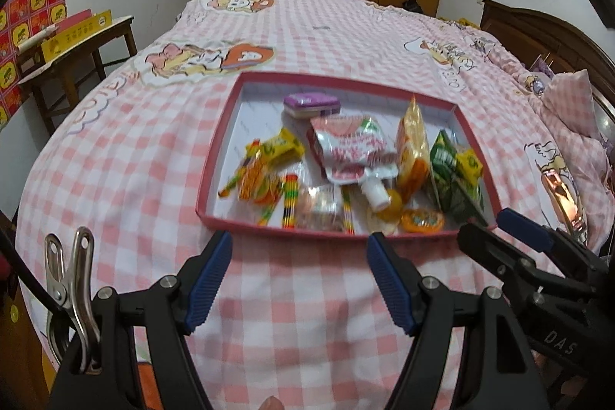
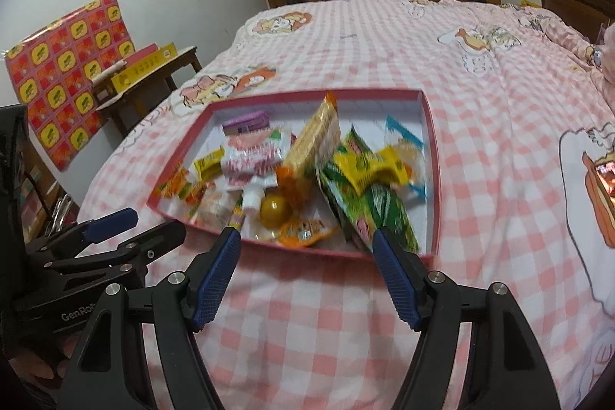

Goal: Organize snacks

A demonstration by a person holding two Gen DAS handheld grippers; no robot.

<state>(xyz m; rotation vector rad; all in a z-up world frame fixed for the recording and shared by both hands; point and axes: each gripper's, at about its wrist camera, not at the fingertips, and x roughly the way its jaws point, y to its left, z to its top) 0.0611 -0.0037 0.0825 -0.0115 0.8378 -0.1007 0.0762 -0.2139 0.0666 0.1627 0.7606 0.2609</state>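
Snacks piled in a red tray on the bed

The red tray of snacks sits on the checked bed; the left hand-held gripper and right hand-held gripper hover just before it, both open and empty.

Both tools are showing the same build: black plastic arms with triangular cut-outs, silver round screw heads at the joints, and ribbed blue pads lining the inner faces of the fingers. The left gripper is carrying a shiny metal spring clip and a black cable on its left side. The right gripper is showing pale lettering on its body in the left wrist view, and the left one is bearing a pale brand mark in the right wrist view.
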